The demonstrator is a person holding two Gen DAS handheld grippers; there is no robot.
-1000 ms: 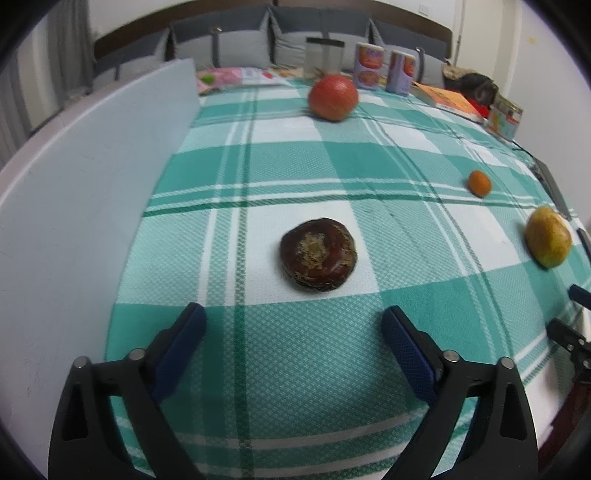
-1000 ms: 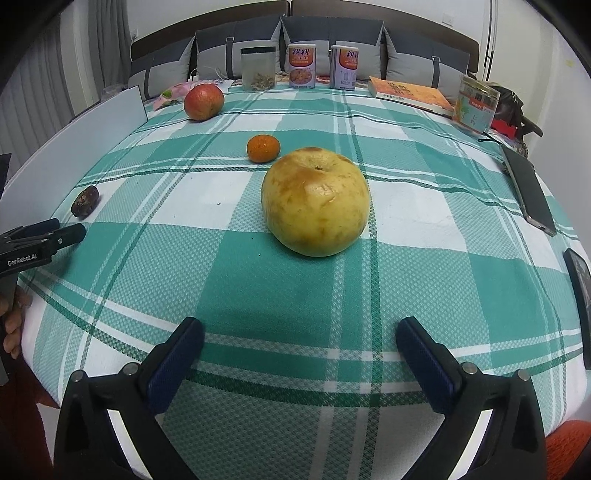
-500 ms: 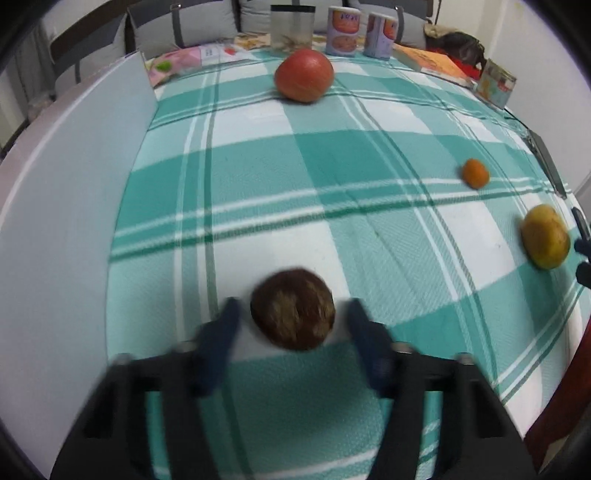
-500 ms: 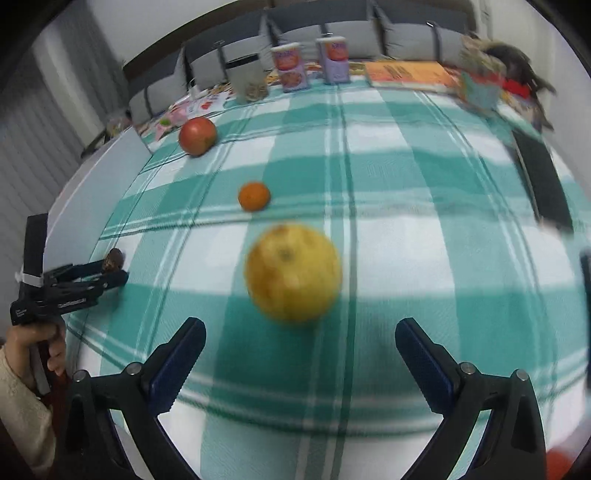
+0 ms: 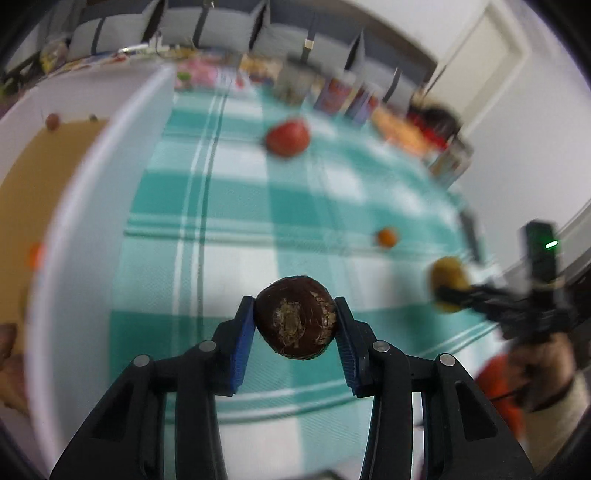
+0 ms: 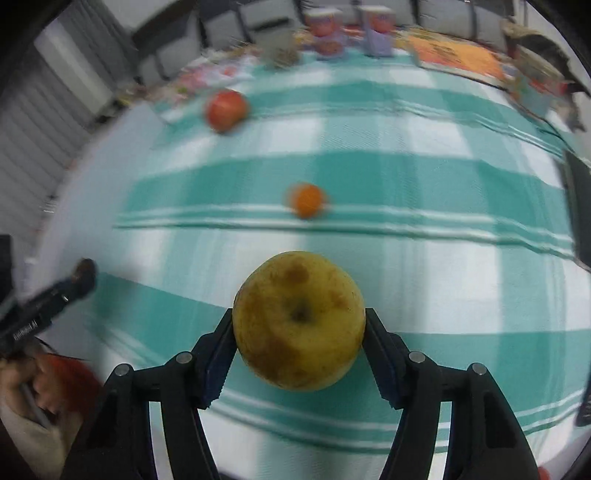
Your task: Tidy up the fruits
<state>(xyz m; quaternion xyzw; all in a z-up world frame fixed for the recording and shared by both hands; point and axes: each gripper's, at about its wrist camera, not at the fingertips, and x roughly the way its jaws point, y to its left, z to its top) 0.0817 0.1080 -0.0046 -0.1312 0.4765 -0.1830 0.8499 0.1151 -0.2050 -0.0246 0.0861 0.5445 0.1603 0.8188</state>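
Observation:
My left gripper (image 5: 295,325) is shut on a dark brown round fruit (image 5: 295,321) and holds it above the green checked tablecloth (image 5: 229,199). My right gripper (image 6: 299,332) is shut on a yellow apple (image 6: 299,321), also lifted off the cloth. A red apple (image 5: 288,136) lies far back on the table and a small orange (image 5: 386,237) lies mid-right. In the right wrist view the red apple (image 6: 226,109) and the small orange (image 6: 306,199) show too. The left gripper with its brown fruit (image 6: 83,269) shows at the left edge.
A white box (image 5: 74,206) with a tan inside (image 5: 26,188) stands along the table's left side. Cans (image 6: 327,35), a jar (image 6: 280,48) and books (image 6: 454,55) line the far edge. A dark phone (image 6: 578,206) lies at the right.
Both grippers have closed on their fruits and lifted them: the left on the brown fruit, the right on the yellow apple. Both views have tilted and blurred with the motion.

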